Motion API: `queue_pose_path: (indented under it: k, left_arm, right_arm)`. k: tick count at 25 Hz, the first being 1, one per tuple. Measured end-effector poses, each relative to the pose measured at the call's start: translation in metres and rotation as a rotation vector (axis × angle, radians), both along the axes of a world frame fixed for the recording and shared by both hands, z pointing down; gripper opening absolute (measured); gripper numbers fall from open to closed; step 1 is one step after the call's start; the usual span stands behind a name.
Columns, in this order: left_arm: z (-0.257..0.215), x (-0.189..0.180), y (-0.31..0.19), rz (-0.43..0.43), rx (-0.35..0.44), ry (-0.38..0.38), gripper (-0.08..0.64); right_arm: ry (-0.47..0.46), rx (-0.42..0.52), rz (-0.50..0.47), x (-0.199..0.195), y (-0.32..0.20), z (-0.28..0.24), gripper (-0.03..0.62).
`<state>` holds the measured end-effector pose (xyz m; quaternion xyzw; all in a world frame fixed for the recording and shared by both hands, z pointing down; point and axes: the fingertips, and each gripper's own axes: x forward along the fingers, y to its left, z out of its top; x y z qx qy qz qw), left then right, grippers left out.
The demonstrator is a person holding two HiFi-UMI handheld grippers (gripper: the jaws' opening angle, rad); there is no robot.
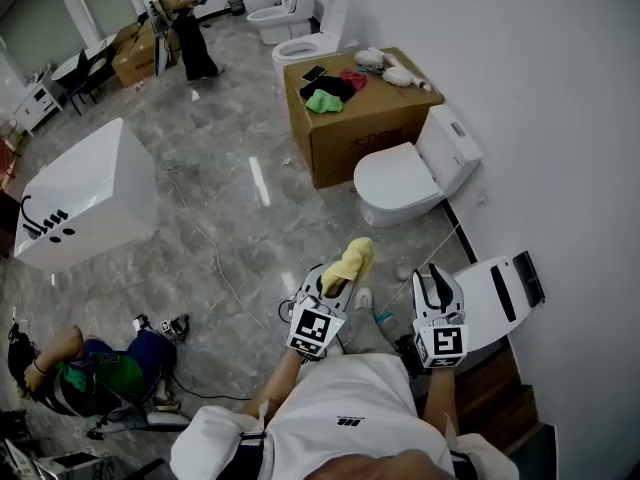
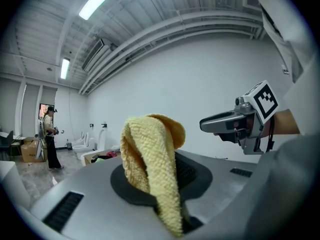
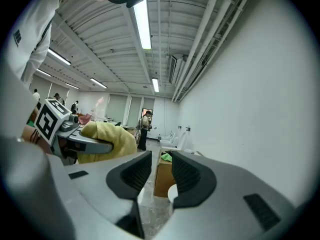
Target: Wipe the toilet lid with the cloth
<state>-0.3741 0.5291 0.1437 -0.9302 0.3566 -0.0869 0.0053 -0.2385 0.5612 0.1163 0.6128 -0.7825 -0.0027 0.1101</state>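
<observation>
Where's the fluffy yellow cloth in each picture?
Head view: the yellow cloth is low in the middle, poking up from the left hand-held gripper.
Left gripper view: dead centre, pinched between the jaws.
Right gripper view: at the left, in that other gripper.
Shared landmark: the standing person far down the room, seen in all three views.

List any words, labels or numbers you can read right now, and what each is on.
No text is legible.
Cardboard box: dark print on its side, too blurred to read.
White shirt: small dark logo, too small to read.
Markers on left gripper and right gripper: square patterns, no letters.
Cloth: no label showing.
</observation>
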Motion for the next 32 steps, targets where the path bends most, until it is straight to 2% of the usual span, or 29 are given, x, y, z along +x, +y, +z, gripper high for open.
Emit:
queue_pose_path:
  k: [9,24,32]
  left_arm:
    - [0.008,0.017,-0.078,-0.041,-0.018,-0.014,0.080]
    - [0.008,0.106,-0.215,-0.066,-0.032,-0.052,0.080]
    - [0.010,0.128,-0.262,-0.085,-0.032,-0.071,0.080]
  right_arm:
    - [-0.015,-0.031,-0.027,0.023,-0.083,0.015,0.140]
    - [-0.043,-0.079,-0.081,0.109,-0.221,0.027,0.140]
    - [-0.062,-0.092,-0.106,0.132,-0.274,0.039,0.140]
